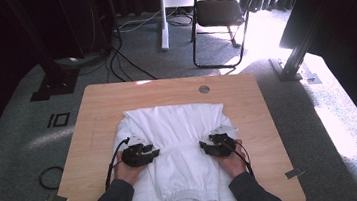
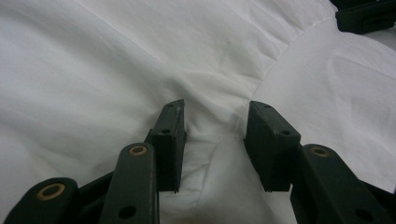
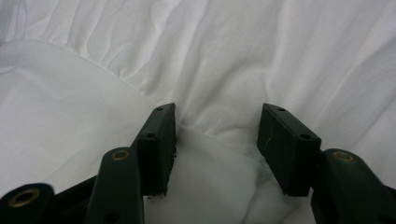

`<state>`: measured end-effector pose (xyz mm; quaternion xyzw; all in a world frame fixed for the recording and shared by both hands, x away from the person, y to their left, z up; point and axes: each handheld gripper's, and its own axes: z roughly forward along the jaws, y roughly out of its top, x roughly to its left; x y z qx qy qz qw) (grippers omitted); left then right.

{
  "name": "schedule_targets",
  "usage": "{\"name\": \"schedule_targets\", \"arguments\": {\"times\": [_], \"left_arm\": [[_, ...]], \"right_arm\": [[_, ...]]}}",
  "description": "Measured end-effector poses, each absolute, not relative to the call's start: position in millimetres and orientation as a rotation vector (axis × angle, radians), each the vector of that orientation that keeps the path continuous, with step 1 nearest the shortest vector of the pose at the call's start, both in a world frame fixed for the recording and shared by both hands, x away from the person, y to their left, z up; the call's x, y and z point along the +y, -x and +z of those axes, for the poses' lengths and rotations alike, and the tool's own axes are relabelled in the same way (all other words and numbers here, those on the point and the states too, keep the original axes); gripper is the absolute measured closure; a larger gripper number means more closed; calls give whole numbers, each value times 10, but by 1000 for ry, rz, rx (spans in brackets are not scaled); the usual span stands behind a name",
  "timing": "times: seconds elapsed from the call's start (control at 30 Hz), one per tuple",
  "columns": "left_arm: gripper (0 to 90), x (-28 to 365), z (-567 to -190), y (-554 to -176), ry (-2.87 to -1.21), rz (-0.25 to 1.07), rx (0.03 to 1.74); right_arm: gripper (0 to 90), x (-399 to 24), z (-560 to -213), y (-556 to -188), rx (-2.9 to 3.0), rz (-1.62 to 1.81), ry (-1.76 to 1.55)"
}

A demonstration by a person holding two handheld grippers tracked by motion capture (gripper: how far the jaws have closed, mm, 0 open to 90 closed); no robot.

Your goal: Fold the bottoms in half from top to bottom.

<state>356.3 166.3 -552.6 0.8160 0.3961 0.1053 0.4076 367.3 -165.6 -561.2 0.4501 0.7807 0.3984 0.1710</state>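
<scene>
A white, soft cotton garment (image 1: pixel 179 150), partly folded, lies spread over the middle of the pale wooden tabletop (image 1: pixel 97 114), its ribbed hem reaching the near edge and its broad gathered part towards the far edge. A person's two hands come in over the near edge, each carrying a black two-jaw gripper. The left gripper (image 1: pixel 147 150) rests on the cloth at the garment's left side, the right gripper (image 1: pixel 207 146) at its right side, both pointing inward across the narrower folded panel.

In the left gripper view, the left gripper (image 2: pixel 215 140) has its jaws partly apart, astride a small raised ridge of cloth where the folded panel meets the gathered layer; the pads do not yet press on it. In the right gripper view, the right gripper (image 3: pixel 215 144) stands likewise, jaws partly apart with a pucker of fabric between them, nothing clamped.

The step in hand appears to be pinching the two side edges ready for the next fold. To do it well, each pair of jaws should sink until the fold edge sits fully between the pads, then close on all layers together. Both sides should be taken level with one another, so that the cloth lifts evenly and without skewing.
</scene>
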Motion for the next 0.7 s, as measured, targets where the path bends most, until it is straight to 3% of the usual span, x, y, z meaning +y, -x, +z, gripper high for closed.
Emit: {"name": "schedule_targets", "arguments": {"times": [0.27, 0.4, 0.43, 0.53, 0.7], "left_arm": [[541, 1698, -5441, -3265, -2087, 255, 956], [436, 1798, -5294, -3362, -2027, 324, 987], [436, 1870, -5204, -3477, -1996, 366, 1024], [320, 2074, -5061, -3917, -1909, 422, 1163], [184, 2196, -5121, -4425, -1898, 498, 1311]], "right_arm": [[461, -1665, -5625, -3363, 2234, 1143, -1255], [461, -1667, -5627, -3344, 2232, 1143, -1254], [461, -1669, -5628, -3346, 2232, 1147, -1256], [461, -1671, -5629, -3345, 2230, 1149, -1256], [462, -1672, -5629, -3346, 2229, 1153, -1260]]}}
